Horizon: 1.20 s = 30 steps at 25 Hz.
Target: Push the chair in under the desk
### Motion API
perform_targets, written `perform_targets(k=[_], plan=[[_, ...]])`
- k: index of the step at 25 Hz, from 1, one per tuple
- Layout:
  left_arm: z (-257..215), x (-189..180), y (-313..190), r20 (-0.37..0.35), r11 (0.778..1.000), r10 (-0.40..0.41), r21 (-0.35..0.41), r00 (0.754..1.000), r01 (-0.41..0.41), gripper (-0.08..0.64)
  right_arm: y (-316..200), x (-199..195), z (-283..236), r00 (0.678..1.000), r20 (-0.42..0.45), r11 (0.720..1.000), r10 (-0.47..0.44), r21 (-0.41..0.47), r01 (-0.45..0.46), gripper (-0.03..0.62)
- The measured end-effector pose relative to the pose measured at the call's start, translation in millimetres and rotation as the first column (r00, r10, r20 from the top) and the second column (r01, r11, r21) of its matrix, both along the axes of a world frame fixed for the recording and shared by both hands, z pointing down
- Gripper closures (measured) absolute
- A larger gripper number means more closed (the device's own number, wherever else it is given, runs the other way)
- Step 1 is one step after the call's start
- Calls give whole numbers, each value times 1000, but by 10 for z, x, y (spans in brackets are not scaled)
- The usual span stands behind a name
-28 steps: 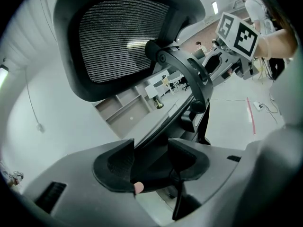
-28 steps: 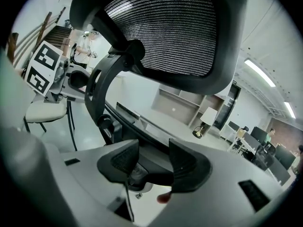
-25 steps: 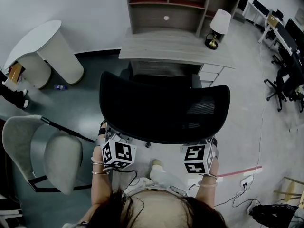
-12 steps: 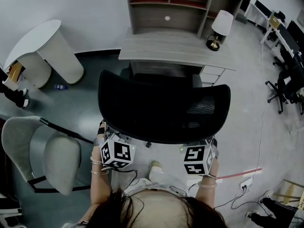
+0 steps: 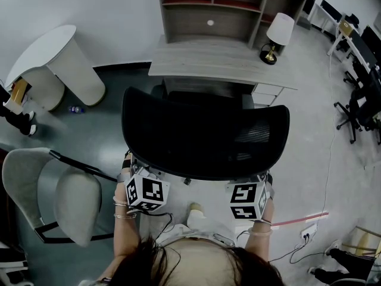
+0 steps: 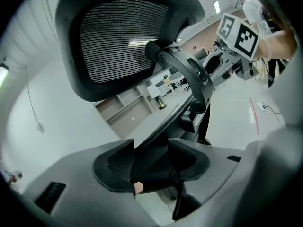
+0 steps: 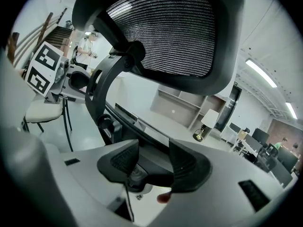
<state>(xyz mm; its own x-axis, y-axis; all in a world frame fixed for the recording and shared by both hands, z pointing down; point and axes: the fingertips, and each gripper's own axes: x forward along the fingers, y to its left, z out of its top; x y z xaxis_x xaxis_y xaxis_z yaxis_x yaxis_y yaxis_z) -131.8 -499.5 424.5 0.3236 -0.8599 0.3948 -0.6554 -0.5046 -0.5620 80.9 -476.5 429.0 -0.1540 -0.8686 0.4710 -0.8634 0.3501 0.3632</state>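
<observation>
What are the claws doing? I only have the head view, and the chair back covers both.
Observer: Left claw stands open, with the seat's rear edge between its jaws.
Operator: Right one?
Observer: Right claw is the same, jaws apart and straddling that edge. I can't confirm the pads press on it.
Operator: Anything between the two?
Observer: The backrest's curved support arm, with a round knob low on it. Each claw sits on its own side of the arm.
</observation>
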Motion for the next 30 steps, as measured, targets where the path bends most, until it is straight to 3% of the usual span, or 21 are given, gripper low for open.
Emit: perform_targets(k=[30], plan=[[-8,0,-292,-12,1000,-5,9,1000,5,334,-275,5,-15,1000,9,1000,1,31,-1,391]])
